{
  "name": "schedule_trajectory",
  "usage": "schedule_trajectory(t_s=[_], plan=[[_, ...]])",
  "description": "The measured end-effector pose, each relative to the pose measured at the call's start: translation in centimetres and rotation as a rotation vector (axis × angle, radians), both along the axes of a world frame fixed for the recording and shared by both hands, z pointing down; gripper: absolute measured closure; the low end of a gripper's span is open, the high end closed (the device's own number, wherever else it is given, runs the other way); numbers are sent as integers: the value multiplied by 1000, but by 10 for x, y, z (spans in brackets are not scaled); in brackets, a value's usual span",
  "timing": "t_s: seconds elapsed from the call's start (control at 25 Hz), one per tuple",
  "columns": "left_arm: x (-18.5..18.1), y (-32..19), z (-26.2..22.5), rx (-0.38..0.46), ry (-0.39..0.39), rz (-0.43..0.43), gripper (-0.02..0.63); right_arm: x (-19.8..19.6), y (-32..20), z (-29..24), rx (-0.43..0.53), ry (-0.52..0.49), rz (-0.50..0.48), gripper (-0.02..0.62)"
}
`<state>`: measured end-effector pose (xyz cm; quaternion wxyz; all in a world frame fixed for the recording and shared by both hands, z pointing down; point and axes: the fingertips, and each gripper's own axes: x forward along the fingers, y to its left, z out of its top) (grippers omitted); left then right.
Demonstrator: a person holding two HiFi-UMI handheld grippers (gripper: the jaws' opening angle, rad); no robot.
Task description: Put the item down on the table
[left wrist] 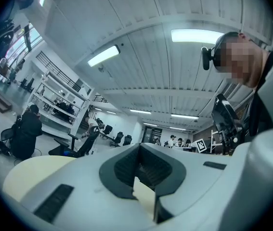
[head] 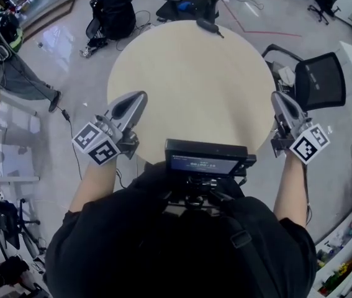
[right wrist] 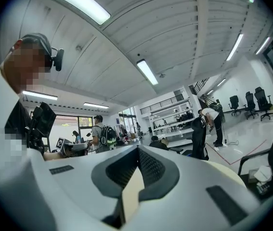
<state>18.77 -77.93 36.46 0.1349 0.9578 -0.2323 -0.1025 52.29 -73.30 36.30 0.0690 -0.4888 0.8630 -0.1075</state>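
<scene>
Table [head: 194, 85] round, no long axis; left gripper [head: 141, 96] and right gripper [head: 277, 96] both closed, pointing forward

One table, two grippers, one chair, two bystanders.
One round table [head: 191, 85] bears a single small black object [head: 210, 25] at its 12 o'clock edge. There are two grippers: the left gripper [head: 139, 97] at 8 o'clock and the right gripper [head: 277, 96] at 4. One mesh chair [head: 320, 79] stands at 3 o'clock. Two people are on the floor: a crouching person [head: 115, 8] at 11 and a second person [head: 11, 67] at 9.
</scene>
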Motion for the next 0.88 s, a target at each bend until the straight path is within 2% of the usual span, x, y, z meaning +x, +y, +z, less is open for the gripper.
schedule_trajectory(t_s=[0.32,0.48,0.88], plan=[[-48,-36,-19,27,12,49,606,-73,-26,-8,17,-8,7,591],[-49,-38,-18,27,13,57,606,-80,-29,1,-12,2,6,591],[-49,-44,-8,8,12,68,606,-86,-30,-1,-2,37,1,591]])
